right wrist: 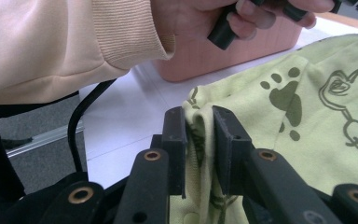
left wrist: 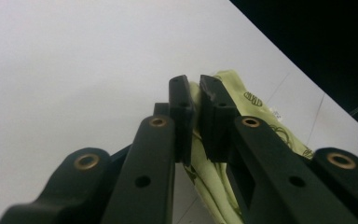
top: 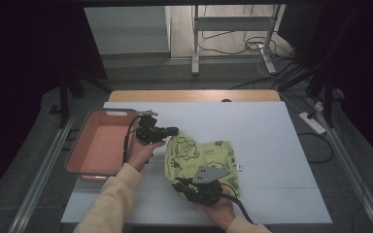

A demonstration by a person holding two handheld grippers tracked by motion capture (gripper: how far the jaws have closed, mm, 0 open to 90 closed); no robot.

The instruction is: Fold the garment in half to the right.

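While lying on the white table, yellow-green cloth pinched by left tongs, right tongs, pink tray beside.

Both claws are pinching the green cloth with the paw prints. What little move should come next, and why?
Probably lift both grippers a little together. The left gripper is shut on the far corner of the green cloth, and the right gripper is shut on its near edge, so the cloth is held at two spots. The pink bin sits open just to the left, so raising the cloth first would let it clear the rim.

Lab: dark curtains, floor cables, metal stand.
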